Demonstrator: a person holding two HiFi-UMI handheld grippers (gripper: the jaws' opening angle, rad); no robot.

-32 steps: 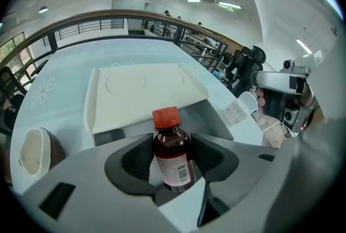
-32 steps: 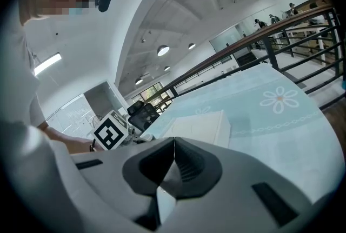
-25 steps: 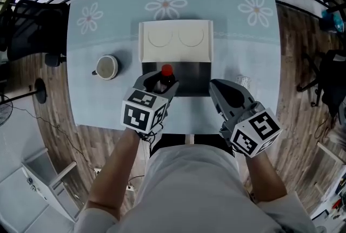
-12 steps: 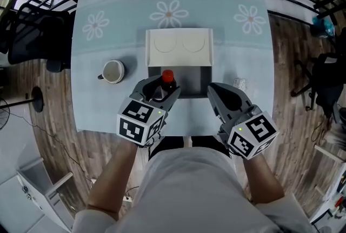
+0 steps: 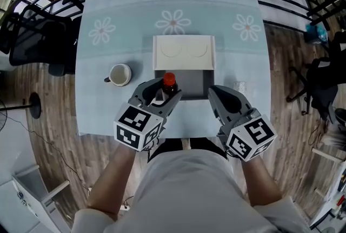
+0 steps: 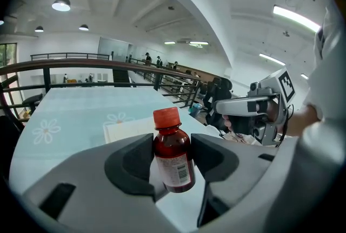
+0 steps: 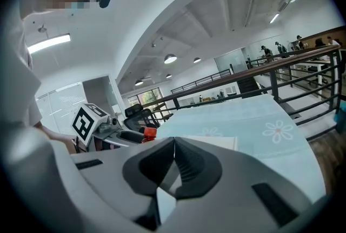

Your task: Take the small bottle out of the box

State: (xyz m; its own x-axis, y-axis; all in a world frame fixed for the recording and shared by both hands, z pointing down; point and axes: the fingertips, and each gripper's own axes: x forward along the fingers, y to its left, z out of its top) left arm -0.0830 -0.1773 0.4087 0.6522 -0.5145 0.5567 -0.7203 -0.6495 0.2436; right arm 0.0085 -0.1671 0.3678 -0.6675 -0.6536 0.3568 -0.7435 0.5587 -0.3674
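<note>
- Brown small bottle is pinched by the left hand-held gripper.
- It is seen at the lower left corner of the box, mid-frame.
- The right hand-held gripper is pressed together, empty.

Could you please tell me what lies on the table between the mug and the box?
Nothing does. In the head view, only bare tablecloth runs between the mug and the box.

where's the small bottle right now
In the head view, left of centre: the small bottle is gripped in the left tool at the near left corner of the open box, right of the mug.
</note>
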